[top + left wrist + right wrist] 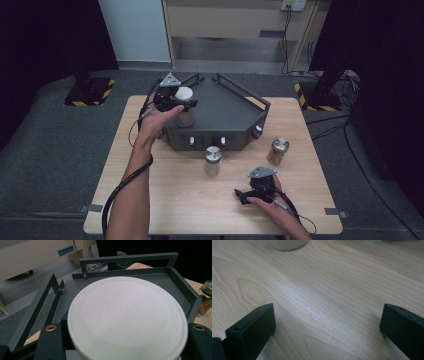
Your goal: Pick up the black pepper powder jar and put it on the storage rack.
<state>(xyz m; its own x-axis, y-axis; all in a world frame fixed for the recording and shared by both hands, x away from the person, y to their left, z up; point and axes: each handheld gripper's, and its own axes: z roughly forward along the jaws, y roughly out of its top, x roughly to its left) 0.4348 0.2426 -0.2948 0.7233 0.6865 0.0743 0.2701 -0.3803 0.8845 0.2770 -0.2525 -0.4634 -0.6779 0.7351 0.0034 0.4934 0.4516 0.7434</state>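
Wooden tabletop: my left tongs grip the white-lidded jar upright over the dark tray, its left front corner directly beneath, while my right tongs rest open, well apart.

I see counter: light wood, on grey carpet | silver-lidded jar: upright on counter, just in front of the dark tray's front wall | brown jar: metal lid, upright, right of it, well apart | hazard-striped stand bases: on floor beyond the far corners | pale cabinet: behind.
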